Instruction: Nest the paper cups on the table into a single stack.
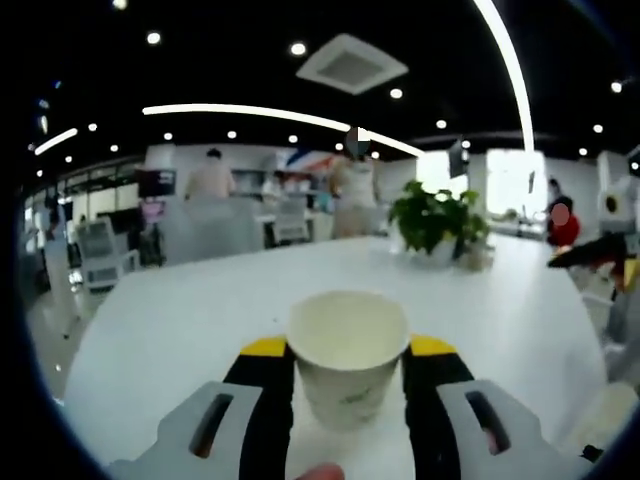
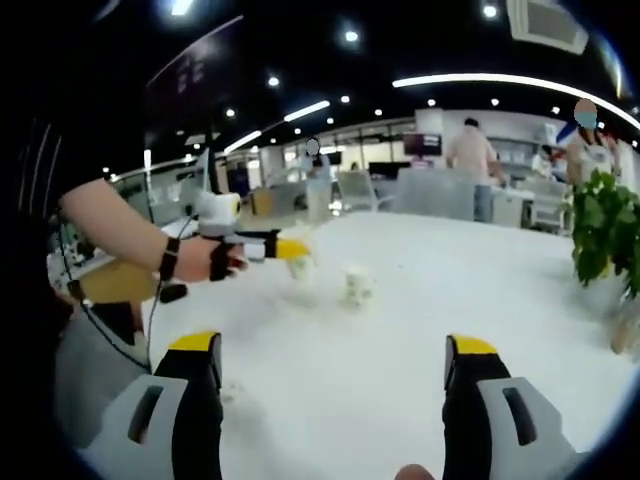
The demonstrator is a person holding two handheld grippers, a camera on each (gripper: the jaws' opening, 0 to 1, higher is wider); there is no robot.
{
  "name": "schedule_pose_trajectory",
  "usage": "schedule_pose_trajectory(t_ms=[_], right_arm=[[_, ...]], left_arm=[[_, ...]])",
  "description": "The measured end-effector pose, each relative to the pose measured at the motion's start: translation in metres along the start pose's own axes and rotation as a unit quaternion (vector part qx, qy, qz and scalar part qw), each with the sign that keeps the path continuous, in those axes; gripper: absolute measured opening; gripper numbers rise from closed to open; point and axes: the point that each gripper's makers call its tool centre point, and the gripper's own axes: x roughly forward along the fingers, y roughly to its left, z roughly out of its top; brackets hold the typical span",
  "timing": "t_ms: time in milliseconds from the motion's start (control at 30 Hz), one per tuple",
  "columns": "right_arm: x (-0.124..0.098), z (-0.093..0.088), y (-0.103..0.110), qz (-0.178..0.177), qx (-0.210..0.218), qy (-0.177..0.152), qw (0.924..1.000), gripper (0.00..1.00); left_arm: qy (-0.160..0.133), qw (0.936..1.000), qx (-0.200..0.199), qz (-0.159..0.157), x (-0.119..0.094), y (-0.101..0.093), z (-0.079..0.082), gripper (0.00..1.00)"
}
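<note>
Left gripper view: left gripper point(image 1: 348, 375) at bottom centre, jaws closed against the sides of a paper cup point(image 1: 347, 352), cup upright, mouth open, held above the white table point(image 1: 180, 310). Plant point(image 1: 435, 220) at upper right of the table. Right gripper view: right gripper point(image 2: 335, 380) at bottom, jaws spread wide with nothing between them, over bare table. Left gripper shows at centre left, a hand point(image 2: 222, 258) behind it, its yellow tips around a blurred cup. A second cup point(image 2: 357, 286) stands just to its right on the table, apart.
</note>
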Motion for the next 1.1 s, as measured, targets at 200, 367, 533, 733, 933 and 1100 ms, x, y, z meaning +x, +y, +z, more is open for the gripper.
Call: schedule_pose_trajectory(t_ms=[200, 367, 533, 733, 933, 1100], right_arm=[[-0.002, 0.004, 0.006, 0.007, -0.008, -0.009, 0.9999, 0.9], [-0.005, 0.005, 0.008, 0.011, -0.013, -0.013, 0.9998, 0.89], [-0.01, 0.01, 0.01, 0.012, -0.016, -0.022, 0.9996, 0.89], [-0.008, 0.008, 0.014, 0.024, -0.02, -0.02, 0.9993, 0.89], [-0.004, 0.011, 0.019, 0.033, -0.023, -0.026, 0.9988, 0.89], [-0.001, 0.01, 0.027, 0.043, -0.027, -0.025, 0.9984, 0.89]], left_arm=[[-0.003, 0.9999, 0.011, -0.003, -0.017, -0.018, 0.017, 0.4], [-0.011, 0.9999, 0.01, -0.006, -0.029, -0.03, 0.034, 0.4], [-0.046, 0.9984, -0.012, -0.032, -0.039, -0.045, 0.063, 0.4], [-0.048, 0.9975, 0.014, -0.05, -0.054, -0.066, 0.081, 0.39], [-0.054, 0.9959, 0.034, -0.065, -0.069, -0.083, 0.092, 0.38], [-0.067, 0.9942, 0.03, -0.078, -0.087, -0.101, 0.107, 0.38]])
